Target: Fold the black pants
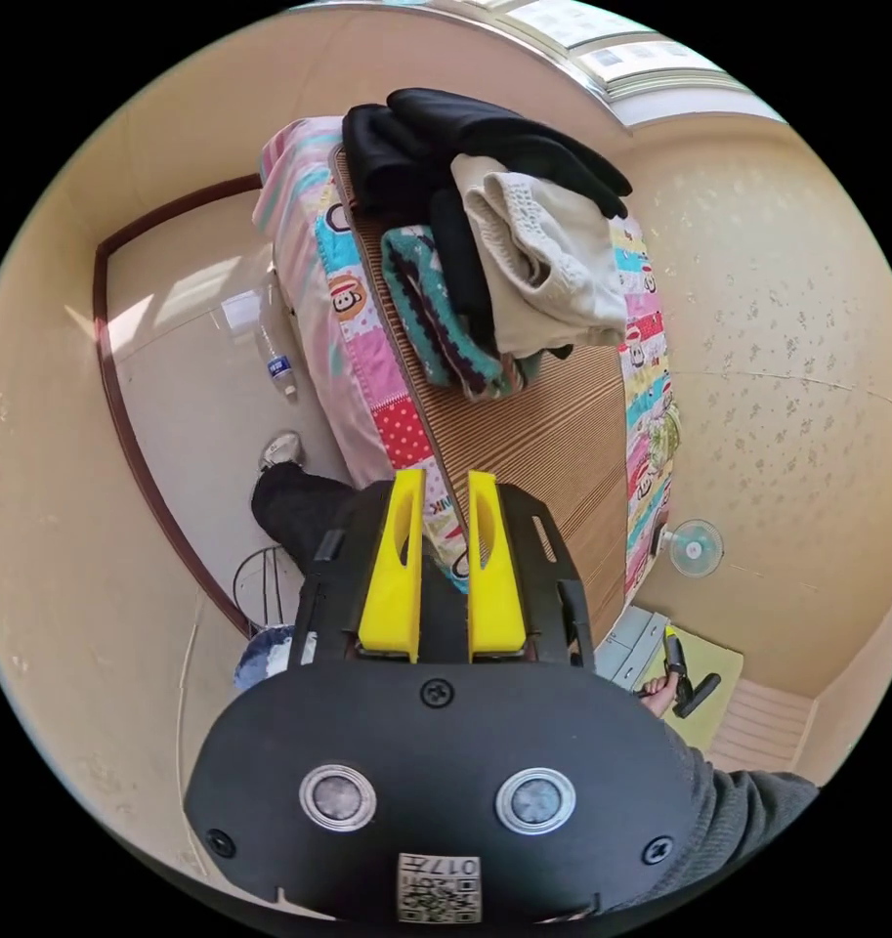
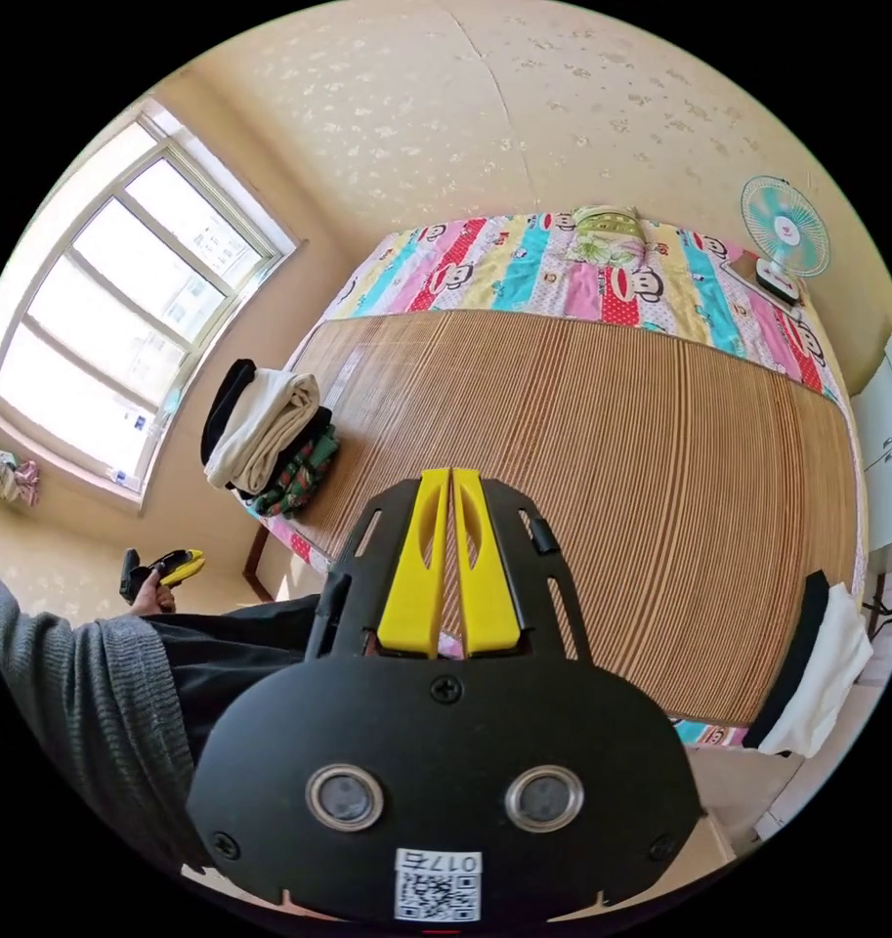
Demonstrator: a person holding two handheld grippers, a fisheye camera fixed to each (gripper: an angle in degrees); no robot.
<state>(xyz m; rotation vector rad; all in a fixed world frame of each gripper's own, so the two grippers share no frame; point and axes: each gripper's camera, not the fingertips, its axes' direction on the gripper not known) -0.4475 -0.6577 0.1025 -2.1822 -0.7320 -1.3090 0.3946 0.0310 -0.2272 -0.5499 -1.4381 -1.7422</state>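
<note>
We hold a yellow-jawed claw in each hand above a bed covered by a brown slatted mat [image 2: 602, 440] over a bright cartoon-print sheet [image 2: 524, 264]. In the left gripper view, the left claw [image 1: 440, 479] has its two jaws parted by a narrow gap, released and gripping nothing. Beyond its tips, further along the mat, a heap of clothes lies at the far end of the bed: black garments [image 1: 485, 132] that may be the black pants are draped over the top, a cream garment [image 1: 543, 254] rests just beneath them, and a teal patterned piece [image 1: 436, 313] sits under both, nearest the claw. To the left of the left claw, off the bed, we see our dark trouser leg and pale shoe [image 1: 281, 449] on the floor, near a plastic bottle [image 1: 275, 352]. In the right gripper view, the right claw [image 2: 450, 474] has its jaws pressed together, clenched on nothing, hovering over the bare middle of the mat. The clothes heap [image 2: 270, 430] lies well to its left at the mat's edge below a window [image 2: 123, 293]. A small fan [image 2: 783, 234] stands far ahead and right of this claw.
</note>
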